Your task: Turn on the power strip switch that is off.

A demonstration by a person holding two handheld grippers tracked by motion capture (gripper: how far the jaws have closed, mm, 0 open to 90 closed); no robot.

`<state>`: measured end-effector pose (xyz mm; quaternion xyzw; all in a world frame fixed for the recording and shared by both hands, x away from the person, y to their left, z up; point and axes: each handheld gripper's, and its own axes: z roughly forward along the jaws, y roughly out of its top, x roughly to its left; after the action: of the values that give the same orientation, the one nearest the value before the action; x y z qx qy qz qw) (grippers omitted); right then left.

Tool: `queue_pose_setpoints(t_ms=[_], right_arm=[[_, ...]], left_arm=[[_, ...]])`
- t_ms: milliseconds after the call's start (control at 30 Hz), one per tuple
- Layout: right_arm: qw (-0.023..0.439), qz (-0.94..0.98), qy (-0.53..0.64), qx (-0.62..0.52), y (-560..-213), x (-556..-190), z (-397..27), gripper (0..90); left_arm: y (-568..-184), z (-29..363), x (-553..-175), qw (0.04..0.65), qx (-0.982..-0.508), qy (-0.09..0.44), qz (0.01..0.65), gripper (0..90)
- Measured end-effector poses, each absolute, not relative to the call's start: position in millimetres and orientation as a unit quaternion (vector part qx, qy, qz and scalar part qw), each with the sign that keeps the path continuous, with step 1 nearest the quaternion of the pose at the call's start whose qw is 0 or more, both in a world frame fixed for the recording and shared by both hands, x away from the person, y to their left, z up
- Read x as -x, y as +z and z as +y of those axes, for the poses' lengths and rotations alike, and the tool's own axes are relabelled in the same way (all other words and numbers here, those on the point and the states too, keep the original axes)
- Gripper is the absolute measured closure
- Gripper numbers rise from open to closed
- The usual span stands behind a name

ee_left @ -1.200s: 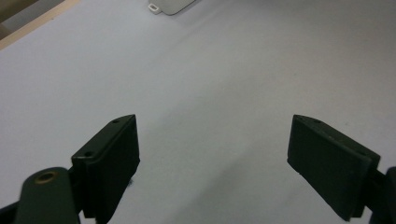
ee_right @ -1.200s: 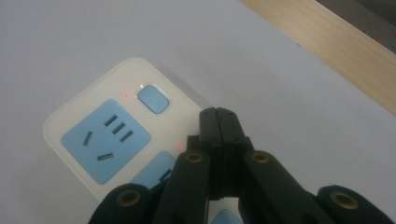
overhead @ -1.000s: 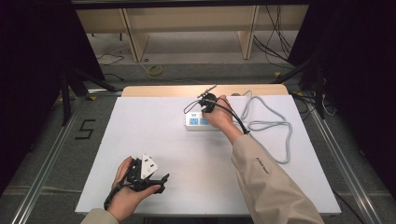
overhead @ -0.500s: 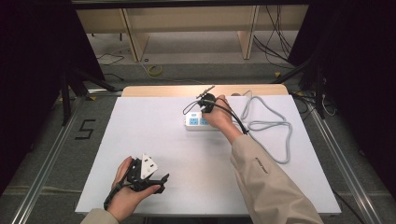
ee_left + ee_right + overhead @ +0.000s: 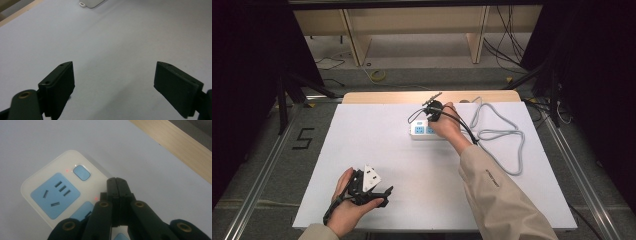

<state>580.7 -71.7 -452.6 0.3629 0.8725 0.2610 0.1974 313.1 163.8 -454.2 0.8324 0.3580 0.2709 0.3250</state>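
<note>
Hovering over the far middle of the white table (image 5: 362, 145), the right gripper (image 5: 117, 182) has its two black jaws pressed flat together with nothing between them, and their joined tip sits right above the white plastic power strip with pale blue sockets (image 5: 53, 195), just beside the small blue rounded push-button (image 5: 82, 173) near the strip's end. From the right gripper view, whether the tip actually touches the strip's face cannot be told; tiny red light specks show near the button and next to the jaw tip. In the high view the right hand (image 5: 444, 122) covers the strip's right half, while the strip (image 5: 419, 131) lies flat, close to the wooden strip along the table's far edge (image 5: 387, 96). A grey cable (image 5: 504, 142) loops off to the right of it across the tabletop. Down at the near left corner, the left hand (image 5: 349, 202) rests low with the left gripper (image 5: 115, 82), its jaws standing wide apart over bare white surface, gripping nothing. In the left gripper view, a corner of the power strip (image 5: 91, 3) peeks in at the very top, well apart from those open jaws. A beige sleeve (image 5: 502, 195) runs up from the near edge to the right hand.
</note>
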Motion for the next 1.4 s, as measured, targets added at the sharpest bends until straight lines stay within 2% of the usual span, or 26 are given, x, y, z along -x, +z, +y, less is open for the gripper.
queue_pose_setpoints(t_ms=[1400], right_arm=[[0.201, 0.858, 0.286, -0.375, -454.8, -576.0, -76.8, 90.0]], left_arm=[[-453.4, 163.5, -311.9, 0.327, -0.83, 0.273, 0.36, 16.4]])
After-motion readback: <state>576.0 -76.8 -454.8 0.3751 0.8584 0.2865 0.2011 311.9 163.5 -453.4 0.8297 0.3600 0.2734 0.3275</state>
